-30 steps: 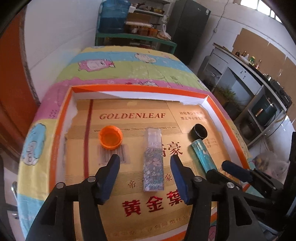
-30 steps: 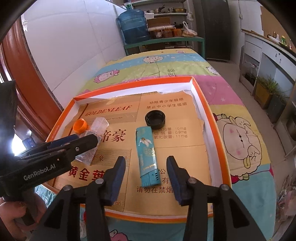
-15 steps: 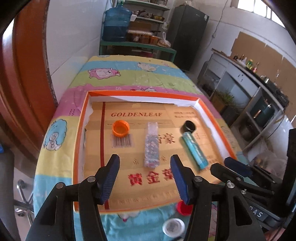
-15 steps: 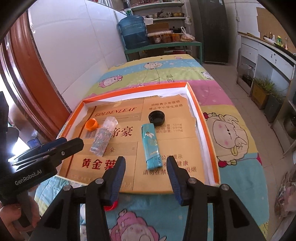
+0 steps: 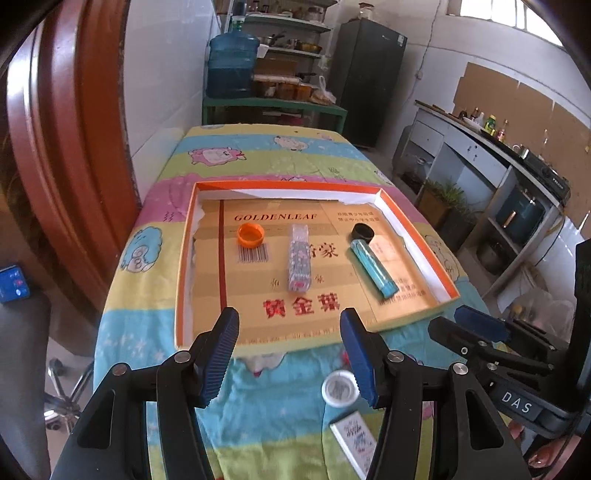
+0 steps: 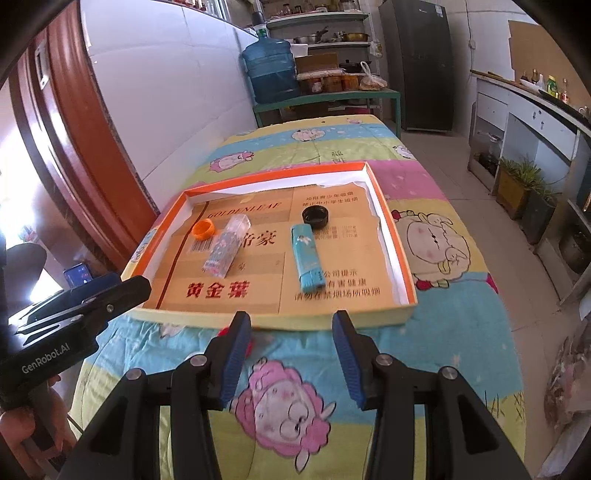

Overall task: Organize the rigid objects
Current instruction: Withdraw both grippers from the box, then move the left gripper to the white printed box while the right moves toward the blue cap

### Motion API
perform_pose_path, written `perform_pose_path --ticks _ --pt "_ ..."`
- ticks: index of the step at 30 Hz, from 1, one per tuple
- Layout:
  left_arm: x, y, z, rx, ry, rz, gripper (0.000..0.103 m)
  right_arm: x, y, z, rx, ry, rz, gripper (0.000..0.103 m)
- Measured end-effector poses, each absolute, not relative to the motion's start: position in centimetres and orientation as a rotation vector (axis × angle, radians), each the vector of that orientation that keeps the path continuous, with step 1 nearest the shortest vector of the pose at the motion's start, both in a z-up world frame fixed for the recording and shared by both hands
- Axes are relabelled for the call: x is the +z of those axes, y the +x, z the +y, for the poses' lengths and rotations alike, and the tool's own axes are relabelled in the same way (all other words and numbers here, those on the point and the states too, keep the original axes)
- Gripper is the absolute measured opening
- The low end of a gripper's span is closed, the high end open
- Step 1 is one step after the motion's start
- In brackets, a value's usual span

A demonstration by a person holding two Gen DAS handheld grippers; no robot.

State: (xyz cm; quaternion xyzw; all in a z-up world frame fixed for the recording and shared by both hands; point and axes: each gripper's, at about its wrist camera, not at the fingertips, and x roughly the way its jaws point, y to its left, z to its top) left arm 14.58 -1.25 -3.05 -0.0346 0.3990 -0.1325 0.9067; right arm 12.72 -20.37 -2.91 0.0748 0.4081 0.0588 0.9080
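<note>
White tiled wall (image 6: 166, 92) on left w/ a red-brown wooden door frame (image 5: 70, 147). At far end, green shelf unit (image 6: 325, 99) w/ blue water jug (image 6: 271, 70), pots & jars. Dark fridge (image 5: 365, 77) beside it. Grey counter w/ drawers (image 5: 476, 155) along right wall, bottles on top, potted plant (image 6: 517, 181) below. Window (image 5: 495, 14) top right, bright daylight. Floor pale tile (image 6: 461, 158).

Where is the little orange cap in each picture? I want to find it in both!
Left wrist view: the orange cap lies in the tray's far left part, just above the printed barcode, left of the clear patterned lighter.
Right wrist view: the orange cap sits far left in the tray, again left of that lighter.
Shared landmark: the orange-rimmed tray with GOLDENLEAF printed inside.
</note>
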Motion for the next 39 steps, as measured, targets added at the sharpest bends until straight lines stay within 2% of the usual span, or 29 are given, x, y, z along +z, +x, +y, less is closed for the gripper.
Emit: perform_pose_path --ticks 21,39 --pt "-2.8 8.5 -1.0 -0.291 -0.087 0.813 0.059 -2.7 6.6 -19.9 0.124 0.154 0.827 0.046" --pt "-4.2 6.6 -1.0 -0.307 -0.113 0.823 0.059 -3.9 4.3 -19.2 0.137 0.147 0.856 0.046"
